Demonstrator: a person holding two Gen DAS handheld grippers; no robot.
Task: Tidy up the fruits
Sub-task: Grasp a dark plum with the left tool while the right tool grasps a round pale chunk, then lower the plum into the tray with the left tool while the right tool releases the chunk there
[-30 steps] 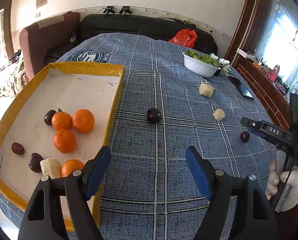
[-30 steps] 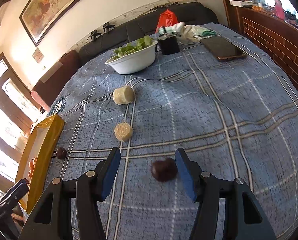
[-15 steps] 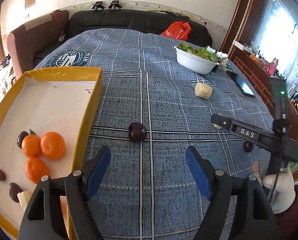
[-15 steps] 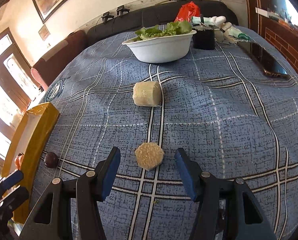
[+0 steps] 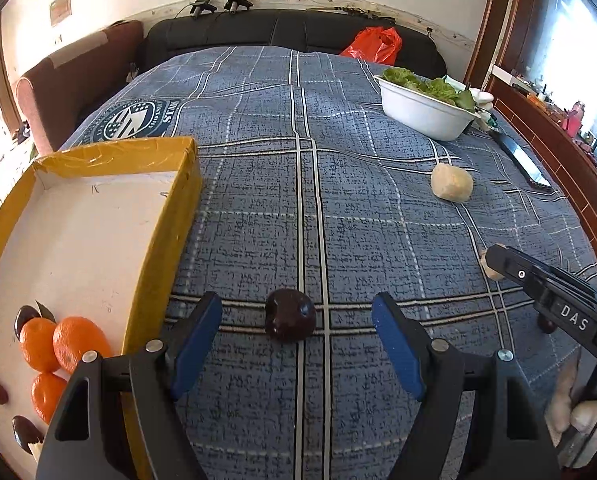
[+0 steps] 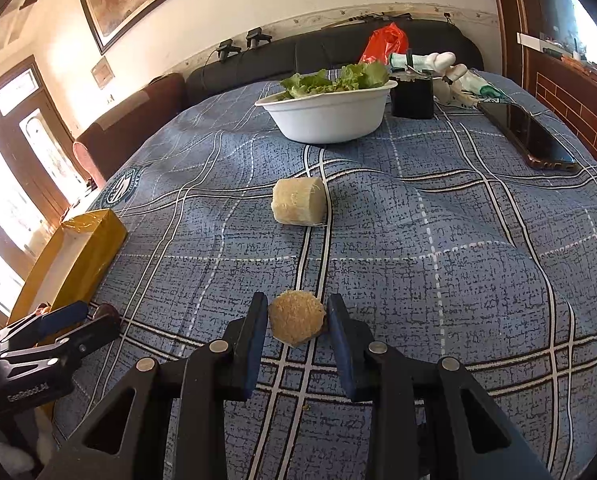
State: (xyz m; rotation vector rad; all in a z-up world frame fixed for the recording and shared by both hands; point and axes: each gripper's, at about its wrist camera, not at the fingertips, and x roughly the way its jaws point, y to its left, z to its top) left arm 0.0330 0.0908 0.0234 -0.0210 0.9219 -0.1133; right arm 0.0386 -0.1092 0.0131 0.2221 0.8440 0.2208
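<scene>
My left gripper (image 5: 297,322) is open, its jaws on either side of a dark plum (image 5: 290,320) that lies on the blue plaid cloth. A yellow-rimmed box (image 5: 166,224) at the left holds oranges (image 5: 80,342) and several dark fruits. My right gripper (image 6: 297,318) has closed around a small pale fibrous fruit chunk (image 6: 296,322), its pads at both sides of it. A larger pale chunk (image 6: 298,201) lies further ahead; it also shows in the left wrist view (image 5: 451,181). Another dark fruit (image 5: 544,324) is partly hidden behind the right gripper.
A white bowl of lettuce (image 6: 326,114) stands at the far side, with a black cup (image 6: 412,96) and a phone (image 6: 528,134) to its right. A red bag (image 5: 372,46) lies on the dark sofa behind. The box (image 6: 74,256) sits at the left edge.
My left gripper moved forward until the dark plum sits between its open jaws. My right gripper narrowed from wide open onto the small pale chunk.
</scene>
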